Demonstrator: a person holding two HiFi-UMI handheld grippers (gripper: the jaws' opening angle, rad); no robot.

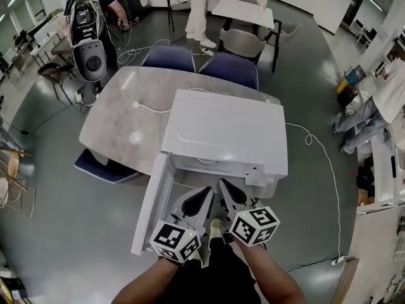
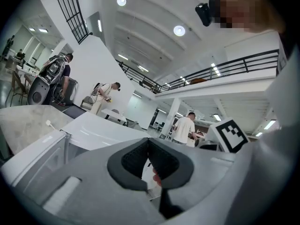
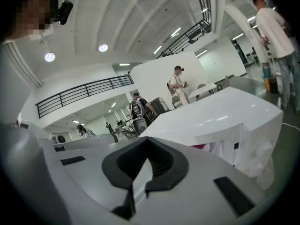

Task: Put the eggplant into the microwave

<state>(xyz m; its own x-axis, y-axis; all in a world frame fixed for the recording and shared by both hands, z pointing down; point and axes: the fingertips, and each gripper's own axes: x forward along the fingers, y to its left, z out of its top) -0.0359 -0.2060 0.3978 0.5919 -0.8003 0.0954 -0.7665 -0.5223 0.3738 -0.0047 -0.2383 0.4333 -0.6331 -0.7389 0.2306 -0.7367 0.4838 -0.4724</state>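
Both grippers are held up side by side, just in front of the microwave (image 1: 228, 132). It sits on the table (image 1: 120, 119), and its door (image 1: 150, 201) is swung open on the left gripper's outer side. The left gripper (image 1: 204, 195) has its jaws clenched with the tips meeting and nothing gripped. Its own view shows the left gripper (image 2: 148, 142) the same way, pads together, with the microwave's white top ahead and to its left. The right gripper (image 1: 226, 190) is clenched too and empty. The right gripper (image 3: 147, 142) in its own view has its pads closed on each other, and the microwave's front is ahead and to its right. Of the eggplant (image 3: 200, 146) only a purple sliver shows, inside the microwave's open front, ahead-right of the right gripper and well apart from its jaws. In the head view it can't be seen under the microwave's top. The marker cubes (image 1: 176, 239) sit at the near end of each gripper, with the person's forearms (image 1: 272, 284) behind them. A white cable (image 1: 152, 109) lies on the table beyond the left gripper, past the door. Two blue chairs (image 1: 168, 57) stand at the table's far side. People (image 1: 197, 11) stand far ahead of both grippers, and one more (image 3: 274, 36) is off to the right gripper's right.
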